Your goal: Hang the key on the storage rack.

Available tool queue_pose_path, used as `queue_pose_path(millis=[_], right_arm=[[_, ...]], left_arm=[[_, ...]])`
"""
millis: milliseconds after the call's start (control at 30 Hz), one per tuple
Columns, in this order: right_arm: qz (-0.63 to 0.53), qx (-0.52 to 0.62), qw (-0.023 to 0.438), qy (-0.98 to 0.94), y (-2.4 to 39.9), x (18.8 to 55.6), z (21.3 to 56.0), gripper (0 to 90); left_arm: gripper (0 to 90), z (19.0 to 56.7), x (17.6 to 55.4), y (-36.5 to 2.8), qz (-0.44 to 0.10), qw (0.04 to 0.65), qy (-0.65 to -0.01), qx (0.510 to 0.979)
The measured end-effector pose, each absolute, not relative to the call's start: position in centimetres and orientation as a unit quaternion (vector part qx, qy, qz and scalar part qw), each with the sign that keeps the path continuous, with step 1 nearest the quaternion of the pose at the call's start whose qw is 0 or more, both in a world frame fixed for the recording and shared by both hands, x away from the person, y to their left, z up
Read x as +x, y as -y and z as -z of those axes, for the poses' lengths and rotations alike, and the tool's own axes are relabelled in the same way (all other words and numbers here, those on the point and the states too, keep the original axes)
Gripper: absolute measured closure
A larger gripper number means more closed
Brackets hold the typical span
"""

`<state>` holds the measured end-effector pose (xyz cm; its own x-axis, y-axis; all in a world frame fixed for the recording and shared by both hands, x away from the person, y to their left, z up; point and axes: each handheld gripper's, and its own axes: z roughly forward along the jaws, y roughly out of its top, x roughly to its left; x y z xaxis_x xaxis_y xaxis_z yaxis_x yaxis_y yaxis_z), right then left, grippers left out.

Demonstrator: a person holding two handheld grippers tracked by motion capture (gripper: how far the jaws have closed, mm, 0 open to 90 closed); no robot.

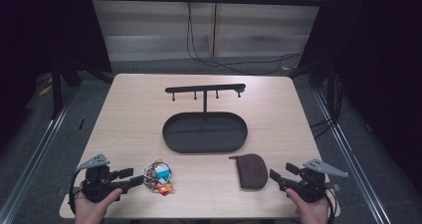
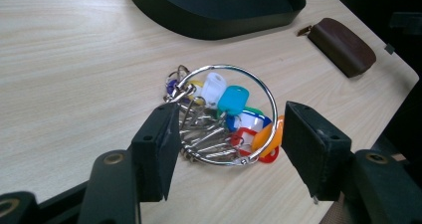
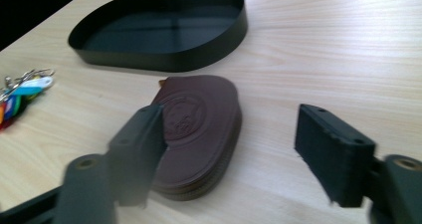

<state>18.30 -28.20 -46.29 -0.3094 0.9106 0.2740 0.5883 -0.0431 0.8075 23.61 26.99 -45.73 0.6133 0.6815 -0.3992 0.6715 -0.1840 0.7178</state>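
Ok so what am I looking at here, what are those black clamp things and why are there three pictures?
A person sits at a light wooden table, holding a hand-held clamp tool in each hand. The high view looks down from above; the other two come from cameras riding on each tool, looking along its own fingers. The left gripper is open, its fingers either side of a metal ring of keys with coloured plastic tags, not yet gripping. The right gripper is open too, reaching toward a flat brown leather pouch. Further back lies a black oval metal tray with an upright post carrying a bar of hooks. Nothing is held.
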Motion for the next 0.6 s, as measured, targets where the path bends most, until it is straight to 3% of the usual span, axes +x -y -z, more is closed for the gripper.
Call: queue_pose_path(millis=[100,333,400,600], right_arm=[[-0.464,0.568,0.153,-0.662,28.4,18.4,46.5,23.1],[-0.458,0.568,0.15,-0.667,28.2,18.6,46.6,22.6],[-0.458,0.566,0.144,-0.67,28.1,18.7,46.6,24.5],[-0.448,0.56,0.146,-0.681,27.8,18.7,46.6,24.9]], left_arm=[[41.7,45.7,23.5,-26.8,0.004,0.467,-0.432,0.772],[50.8,46.0,24.0,-26.6,0.021,0.455,-0.438,0.775],[58.9,45.9,23.9,-26.5,0.017,0.449,-0.44,0.778],[60.0,45.5,24.1,-25.8,0.024,0.443,-0.433,0.785]])
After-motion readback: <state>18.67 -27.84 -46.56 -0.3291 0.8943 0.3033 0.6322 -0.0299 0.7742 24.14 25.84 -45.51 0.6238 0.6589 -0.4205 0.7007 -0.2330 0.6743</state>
